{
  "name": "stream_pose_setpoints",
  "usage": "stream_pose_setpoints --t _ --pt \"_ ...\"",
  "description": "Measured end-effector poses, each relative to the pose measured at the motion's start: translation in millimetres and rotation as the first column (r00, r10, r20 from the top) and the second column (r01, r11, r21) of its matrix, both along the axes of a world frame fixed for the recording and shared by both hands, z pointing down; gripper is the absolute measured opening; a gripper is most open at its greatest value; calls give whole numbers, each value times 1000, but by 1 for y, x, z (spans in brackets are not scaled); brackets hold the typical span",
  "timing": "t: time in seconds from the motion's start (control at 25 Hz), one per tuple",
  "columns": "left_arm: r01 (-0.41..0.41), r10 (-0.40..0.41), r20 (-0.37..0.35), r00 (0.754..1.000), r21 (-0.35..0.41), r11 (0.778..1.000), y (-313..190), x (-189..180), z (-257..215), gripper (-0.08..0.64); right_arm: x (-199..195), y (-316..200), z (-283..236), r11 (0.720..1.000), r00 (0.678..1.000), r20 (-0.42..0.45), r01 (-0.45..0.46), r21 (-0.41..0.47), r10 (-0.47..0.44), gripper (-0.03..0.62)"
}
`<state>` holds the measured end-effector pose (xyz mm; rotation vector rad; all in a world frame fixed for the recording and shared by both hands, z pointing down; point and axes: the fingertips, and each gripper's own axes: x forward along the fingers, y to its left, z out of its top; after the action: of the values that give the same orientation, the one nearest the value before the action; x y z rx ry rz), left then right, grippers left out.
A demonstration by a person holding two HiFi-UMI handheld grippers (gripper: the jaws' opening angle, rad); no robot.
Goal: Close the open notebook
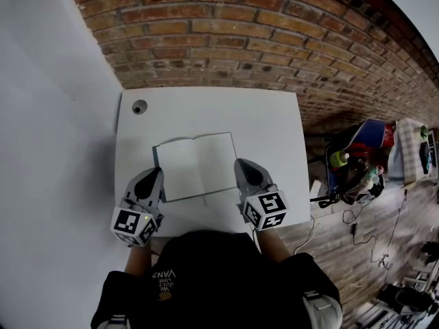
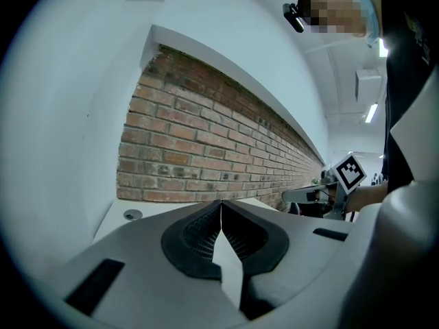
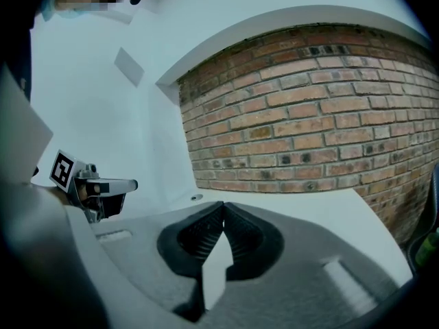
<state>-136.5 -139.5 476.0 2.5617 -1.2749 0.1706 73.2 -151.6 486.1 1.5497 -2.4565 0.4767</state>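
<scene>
meeting tip to tip, the fingers (image 2: 199, 235) of the left gripper (image 2: 221, 204) are fully closed and hold nothing; the right gripper (image 3: 223, 206) likewise, closed and empty. pads are black ribbed rubber in grey moulded shells. in the head view each tip sits just beside a lower side edge of the open notebook (image 1: 197, 164); contact cannot be confirmed. the notebook lies flat at frame centre on the smooth white surface (image 1: 274, 122), pages blank, dark cover edge showing at left. judged step: approach, closing not begun. next move calls for a tip slipped under one cover's outer edge, then swung over the spine. round grommet (image 1: 139, 107) upper left; brick wall (image 1: 226, 33) beyond.
</scene>
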Motion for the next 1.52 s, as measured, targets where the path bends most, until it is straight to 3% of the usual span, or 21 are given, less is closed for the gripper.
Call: stream_pose_setpoints --t 0.24,0.56,1.08,1.2,1.52 --pt "18 -18 65 998 -10 1000 -7 -1 18 11 9 -11 22 1000 999 -36 -6 -28 5 -2" --pt "61 -56 79 995 -68 996 -11 -4 46 11 13 -18 51 996 997 -70 3 -84 -9 -2" --pt "73 -53 135 989 -147 986 -14 -7 84 11 9 -26 94 986 990 -131 37 -162 -59 -2" --pt "81 -54 158 986 -172 982 -14 -9 98 11 7 -26 107 985 979 -187 49 -164 -80 -2" --pt "103 -61 172 983 -247 963 -13 -17 130 11 12 -25 137 971 971 -225 29 -239 -85 -2"
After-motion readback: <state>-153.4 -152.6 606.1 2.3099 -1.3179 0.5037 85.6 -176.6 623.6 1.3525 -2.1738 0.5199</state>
